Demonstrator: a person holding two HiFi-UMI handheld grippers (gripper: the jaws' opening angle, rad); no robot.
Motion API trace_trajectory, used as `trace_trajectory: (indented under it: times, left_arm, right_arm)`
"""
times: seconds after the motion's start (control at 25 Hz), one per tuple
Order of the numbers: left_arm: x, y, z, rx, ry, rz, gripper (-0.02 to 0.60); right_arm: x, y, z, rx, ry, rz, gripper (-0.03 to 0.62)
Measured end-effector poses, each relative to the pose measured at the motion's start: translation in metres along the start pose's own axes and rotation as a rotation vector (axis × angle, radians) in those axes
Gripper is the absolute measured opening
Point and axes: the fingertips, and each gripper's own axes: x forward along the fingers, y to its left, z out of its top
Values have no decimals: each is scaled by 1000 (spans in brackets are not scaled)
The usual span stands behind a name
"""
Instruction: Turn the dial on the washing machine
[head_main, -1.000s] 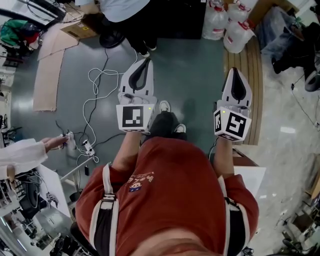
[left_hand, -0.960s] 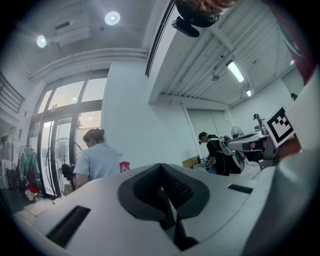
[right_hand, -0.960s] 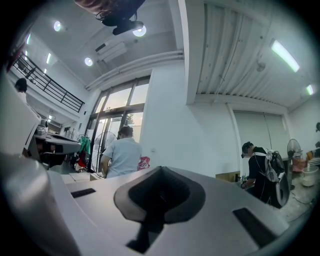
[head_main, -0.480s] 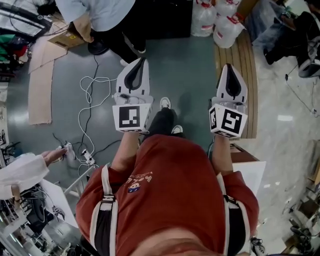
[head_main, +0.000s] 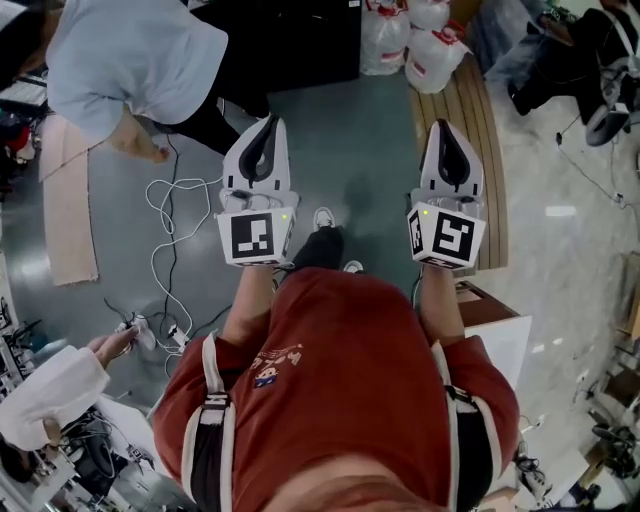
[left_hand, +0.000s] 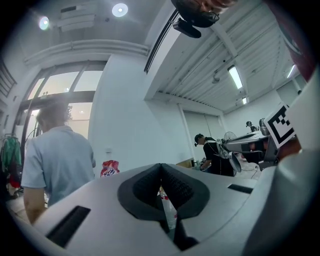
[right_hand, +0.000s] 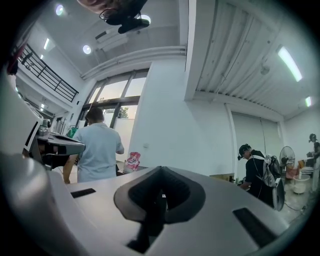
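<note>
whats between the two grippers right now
In the head view, only grey floor and the person's own white shoe and dark trouser leg lie between the left gripper and right gripper.

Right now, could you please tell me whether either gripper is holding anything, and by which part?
Nothing is held: the left gripper and the right gripper each have their jaws closed together with nothing between them.

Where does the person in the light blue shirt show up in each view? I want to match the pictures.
Head view: the person in the light blue shirt is at top left, bent forward.
Left gripper view: the same person is at the left edge, back to the camera.
Right gripper view: the same person stands left of centre, back turned.
Shared landmark: the red-and-white containers, right of that person in every view.
</note>
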Motion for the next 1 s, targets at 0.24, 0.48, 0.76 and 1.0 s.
trace_trajectory:
  times: [0.24, 0.48, 0.76, 1.0]
  left_arm:
    - [44, 52, -11, -19, -7, -2, 11]
    - [83, 113, -30, -48, 14, 17, 11]
    - [133, 170, -44, -46, 19, 12, 11]
    - [168, 185, -53, -51, 16, -24, 11]
  right_arm:
    - [67, 30, 0, -22, 19, 18, 8]
    - [140, 68, -1, -35, 32, 49, 8]
    - [214, 94, 0, -41, 40, 45, 8]
    - [249, 100, -5, -56, 53, 41, 8]
